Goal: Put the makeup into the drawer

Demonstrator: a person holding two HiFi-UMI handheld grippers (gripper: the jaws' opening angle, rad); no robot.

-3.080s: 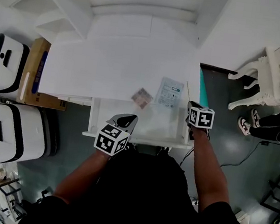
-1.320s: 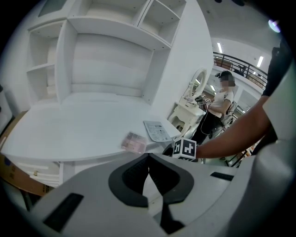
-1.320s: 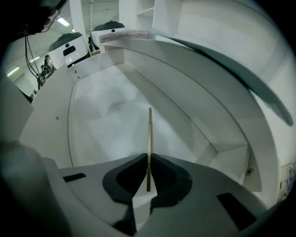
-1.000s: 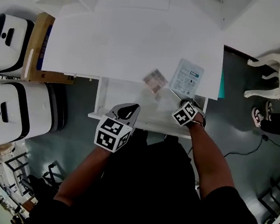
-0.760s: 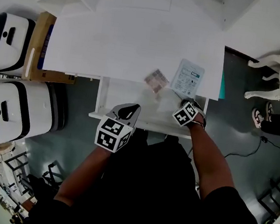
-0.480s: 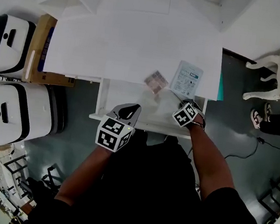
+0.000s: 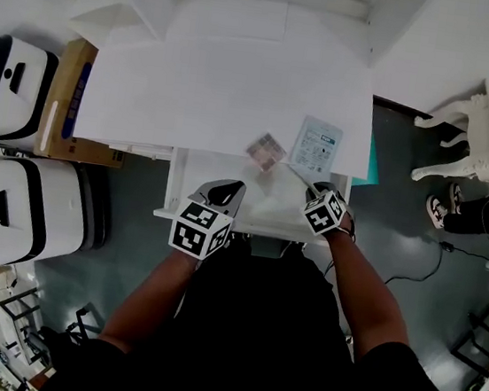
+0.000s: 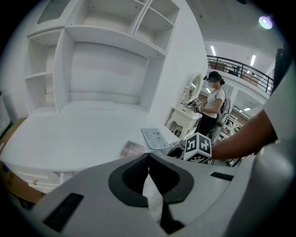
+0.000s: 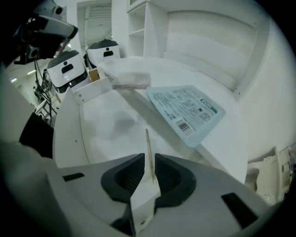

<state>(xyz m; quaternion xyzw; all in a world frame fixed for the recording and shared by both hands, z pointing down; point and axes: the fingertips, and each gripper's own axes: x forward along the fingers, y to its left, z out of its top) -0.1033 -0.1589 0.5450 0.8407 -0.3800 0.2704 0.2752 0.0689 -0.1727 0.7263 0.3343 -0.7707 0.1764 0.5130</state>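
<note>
Right tool [image 9: 149,162], jaws just opening, straddles stick [image 9: 147,143] beside drawer's [image 7: 172,185] right edge.

Desk [image 7: 230,99]: white, smooth, matt. Drawer [image 7: 266,204] floor: same white finish, faint sheen. Packet [image 9: 185,109] at desk's front right edge: glossy printed plastic film. Box [image 7: 63,113] off desk's left edge: matt brown cardboard. Right gripper [image 9: 148,156]: grey plastic, ribbed black pads.

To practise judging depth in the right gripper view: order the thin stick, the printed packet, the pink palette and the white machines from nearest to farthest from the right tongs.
1. Thin stick: between the right tongs, which have just been opening.
2. Printed packet: desk edge, ahead right.
3. Pink palette: desk edge, farther left.
4. White machines: far left, beyond the desk.
</note>
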